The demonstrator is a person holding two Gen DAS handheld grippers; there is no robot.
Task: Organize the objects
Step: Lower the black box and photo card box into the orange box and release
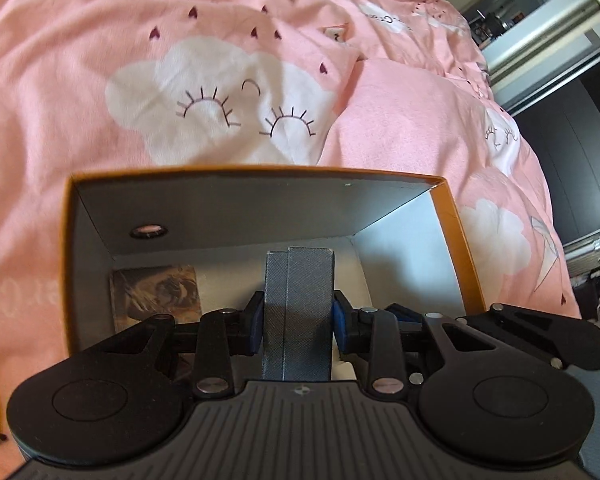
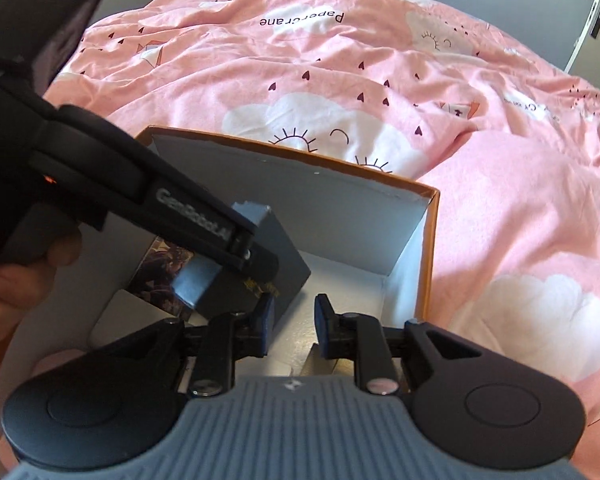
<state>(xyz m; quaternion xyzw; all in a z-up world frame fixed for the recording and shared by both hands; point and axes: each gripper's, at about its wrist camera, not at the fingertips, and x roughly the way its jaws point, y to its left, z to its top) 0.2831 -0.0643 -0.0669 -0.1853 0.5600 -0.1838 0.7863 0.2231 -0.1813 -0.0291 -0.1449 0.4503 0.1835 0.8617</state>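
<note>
The left claw (image 1: 299,322) pinches a grey case (image 1: 299,312) upright inside the orange box (image 1: 256,171) on the bed (image 1: 140,40), beside a picture card (image 1: 156,294) on the floor of the box. Lower it flat next to the card before letting go. The right claw (image 2: 292,322), spread and empty, should keep clear.

Over the orange box (image 2: 428,248) on the pink duvet (image 2: 500,200), the left gripper (image 2: 256,258) clamps a grey case (image 2: 276,248); the right gripper (image 2: 292,320) seems empty, its jaws apart.
</note>
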